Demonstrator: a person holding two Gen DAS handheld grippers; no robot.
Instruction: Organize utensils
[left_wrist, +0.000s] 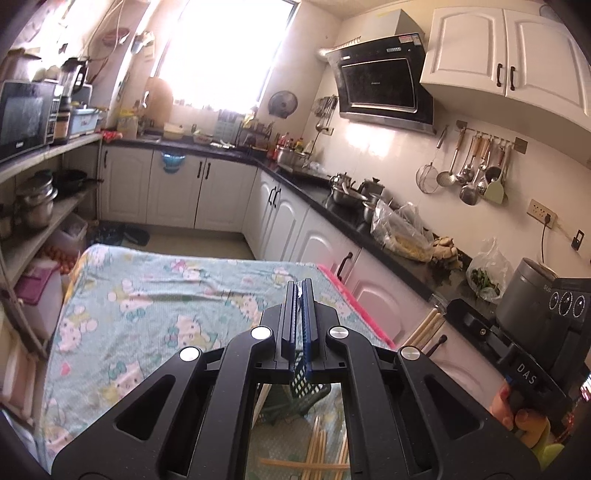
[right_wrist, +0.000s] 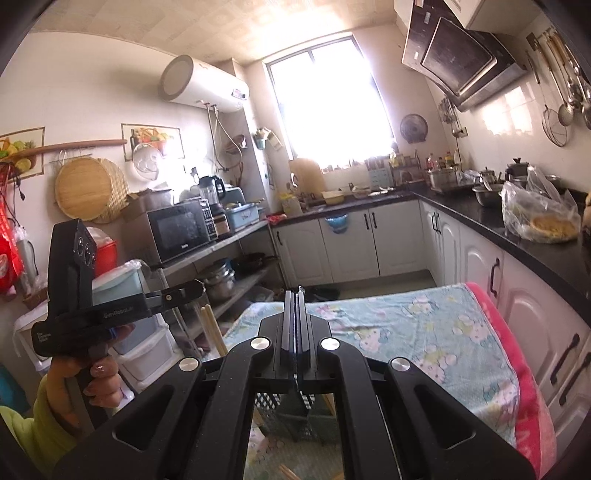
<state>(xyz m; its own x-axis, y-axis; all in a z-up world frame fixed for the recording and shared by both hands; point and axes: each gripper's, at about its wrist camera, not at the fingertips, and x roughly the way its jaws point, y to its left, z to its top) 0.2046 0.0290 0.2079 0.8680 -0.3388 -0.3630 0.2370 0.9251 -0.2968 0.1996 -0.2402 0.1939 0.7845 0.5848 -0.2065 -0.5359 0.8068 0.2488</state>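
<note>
A big window (right_wrist: 328, 99) lets in very bright light at the far end of the kitchen. Under the window runs a black counter (left_wrist: 325, 192) with white cupboards (left_wrist: 177, 184) below it, and the counter turns and comes along the right wall. On that wall, right of the window, hangs a black hood (left_wrist: 384, 88), and past it more white cupboards (left_wrist: 506, 48) sit up high. Ladles (left_wrist: 472, 166) hang on a rail lower down. Left of the window stand grey shelves (right_wrist: 229, 254) with a microwave (right_wrist: 181, 229) on top. A white water tank (right_wrist: 203, 83) sits high on that wall. The floor (left_wrist: 207, 243) is pale. Nearest, a table has a blue cartoon cloth (left_wrist: 147, 302).
</note>
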